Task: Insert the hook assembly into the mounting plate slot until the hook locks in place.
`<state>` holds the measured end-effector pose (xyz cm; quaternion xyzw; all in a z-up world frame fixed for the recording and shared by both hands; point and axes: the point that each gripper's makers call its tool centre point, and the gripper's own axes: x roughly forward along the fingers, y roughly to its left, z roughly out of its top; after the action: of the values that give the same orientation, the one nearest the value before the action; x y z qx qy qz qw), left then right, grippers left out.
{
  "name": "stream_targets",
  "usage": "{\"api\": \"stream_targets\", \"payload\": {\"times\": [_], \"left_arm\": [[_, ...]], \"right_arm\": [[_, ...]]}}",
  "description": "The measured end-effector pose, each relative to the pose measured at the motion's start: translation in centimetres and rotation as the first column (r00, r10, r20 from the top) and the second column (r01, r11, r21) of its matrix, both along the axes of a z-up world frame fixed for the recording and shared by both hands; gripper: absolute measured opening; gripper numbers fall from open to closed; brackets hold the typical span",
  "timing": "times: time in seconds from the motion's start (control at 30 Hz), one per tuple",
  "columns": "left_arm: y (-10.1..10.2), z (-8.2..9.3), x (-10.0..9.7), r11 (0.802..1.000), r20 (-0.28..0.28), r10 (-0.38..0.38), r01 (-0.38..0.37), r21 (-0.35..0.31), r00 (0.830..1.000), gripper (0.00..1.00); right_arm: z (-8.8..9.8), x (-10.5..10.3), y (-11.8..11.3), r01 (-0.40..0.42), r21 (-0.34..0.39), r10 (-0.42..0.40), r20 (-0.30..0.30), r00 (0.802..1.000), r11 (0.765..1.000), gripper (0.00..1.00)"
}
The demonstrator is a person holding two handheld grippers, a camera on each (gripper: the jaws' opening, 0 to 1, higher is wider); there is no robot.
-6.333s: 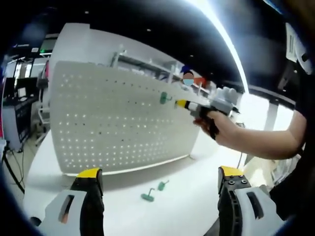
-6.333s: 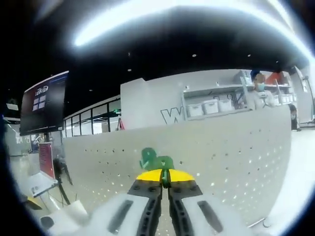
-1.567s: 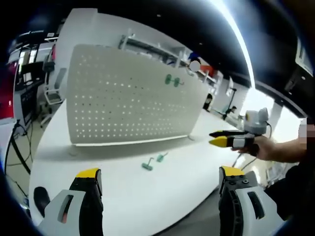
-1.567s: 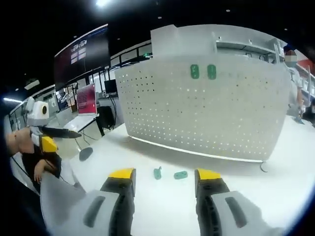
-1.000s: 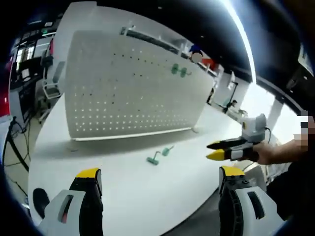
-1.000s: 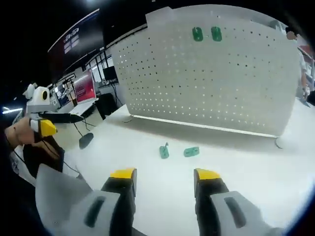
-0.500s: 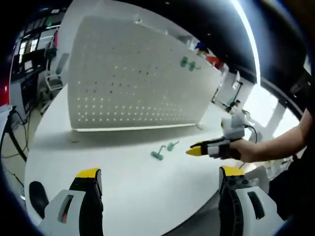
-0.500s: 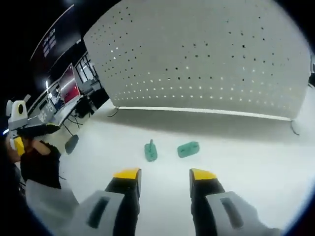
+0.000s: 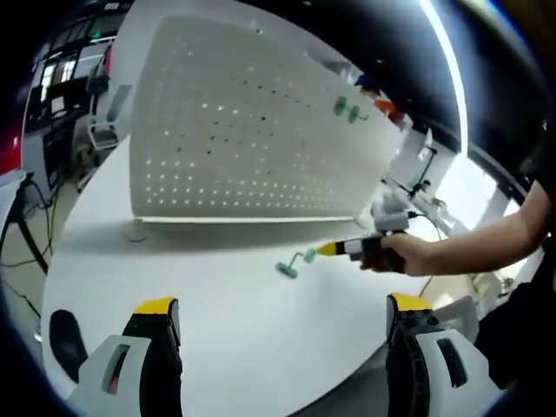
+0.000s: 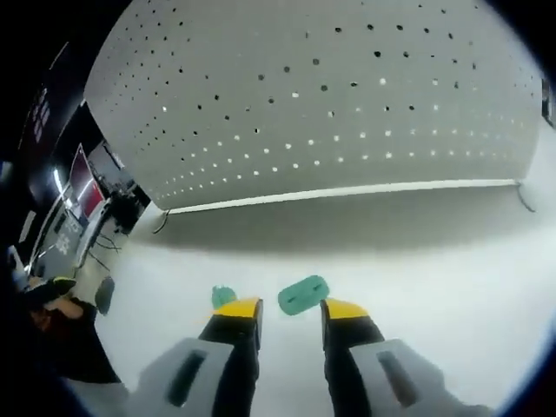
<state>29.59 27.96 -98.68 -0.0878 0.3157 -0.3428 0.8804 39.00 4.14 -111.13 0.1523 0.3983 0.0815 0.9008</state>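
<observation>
A white perforated mounting plate (image 9: 252,130) stands upright on the white table (image 9: 217,339). Two green hooks (image 9: 346,108) hang side by side near its upper right. Two more green hooks lie on the table in front: one (image 9: 287,270) to the left, one (image 9: 308,255) beside it. My right gripper (image 9: 328,249), held by a hand, points its yellow tips at them. In the right gripper view its jaws (image 10: 291,310) stand open and close together, one loose hook (image 10: 302,295) just ahead of the gap, the other hook (image 10: 224,297) behind the left tip. My left gripper (image 9: 282,306) is open, nothing between its fingers.
A dark round object (image 9: 62,334) lies near the table's left edge. A thin cable (image 10: 525,198) loops at the plate's right foot. Desks, chairs and screens (image 9: 43,104) stand beyond the table on the left.
My right gripper, earlier shut on a hook at the plate, has let it go there and come down to the two loose hooks, its jaws narrowing. The left gripper stays open.
</observation>
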Motion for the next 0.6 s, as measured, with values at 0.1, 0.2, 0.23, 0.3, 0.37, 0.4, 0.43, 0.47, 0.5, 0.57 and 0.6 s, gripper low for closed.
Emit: {"api": "stream_targets", "payload": {"times": [0.1, 0.2, 0.23, 0.3, 0.37, 0.4, 0.43, 0.47, 0.5, 0.57, 0.6], "left_arm": [[-0.1, -0.1, 0.0, 1.0, -0.003, 0.001, -0.001, -0.003, 1.0, 1.0], [-0.2, -0.2, 0.0, 1.0, -0.004, 0.002, -0.002, -0.004, 1.0, 1.0], [-0.2, -0.2, 0.0, 1.0, -0.007, 0.004, -0.004, -0.006, 1.0, 1.0], [-0.1, -0.2, 0.0, 1.0, -0.008, 0.008, -0.008, -0.006, 1.0, 1.0], [-0.1, -0.3, 0.0, 1.0, -0.008, 0.01, -0.01, -0.005, 1.0, 1.0], [0.0, -0.3, 0.0, 1.0, -0.008, 0.012, -0.012, -0.006, 1.0, 1.0], [0.0, -0.2, 0.0, 1.0, -0.007, 0.014, -0.014, -0.006, 1.0, 1.0], [0.1, -0.2, 0.0, 1.0, -0.007, 0.017, -0.017, -0.008, 1.0, 1.0], [0.1, -0.2, 0.0, 1.0, -0.007, 0.019, -0.019, -0.009, 1.0, 1.0], [0.1, -0.3, 0.0, 1.0, -0.007, 0.022, -0.022, -0.01, 1.0, 1.0], [0.1, -0.2, 0.0, 1.0, -0.006, 0.023, -0.023, -0.011, 1.0, 1.0]], "right_arm": [[-0.3, 0.5, -0.2, 0.032, 0.011, -0.031, -0.01, 0.999, 0.999, 0.2], [-0.5, 0.8, -0.4, 0.072, 0.032, -0.071, -0.031, 0.997, 0.997, 0.18], [-0.7, 1.0, -0.4, 0.078, 0.033, -0.077, -0.045, 0.996, 0.996, 0.17], [-0.9, 1.0, -0.3, 0.062, 0.016, -0.061, -0.057, 0.997, 0.998, 0.14], [-0.8, 1.3, -0.3, 0.062, 0.006, -0.061, -0.056, 0.997, 0.998, 0.12], [-0.8, 1.3, -0.3, 0.058, -0.004, -0.058, -0.065, 0.996, 0.998, 0.1], [-0.9, 1.4, -0.4, 0.055, -0.014, -0.056, -0.07, 0.996, 0.998, 0.08], [-1.0, 1.4, -0.6, 0.053, -0.025, -0.055, -0.078, 0.995, 0.998, 0.08], [-1.1, 1.3, -0.6, 0.047, -0.032, -0.05, -0.086, 0.995, 0.998, 0.07], [-1.1, 1.3, -0.7, 0.047, -0.032, -0.049, -0.085, 0.995, 0.998, 0.07], [-1.1, 1.3, -0.8, 0.044, -0.038, -0.047, -0.086, 0.995, 0.998, 0.07]]}}
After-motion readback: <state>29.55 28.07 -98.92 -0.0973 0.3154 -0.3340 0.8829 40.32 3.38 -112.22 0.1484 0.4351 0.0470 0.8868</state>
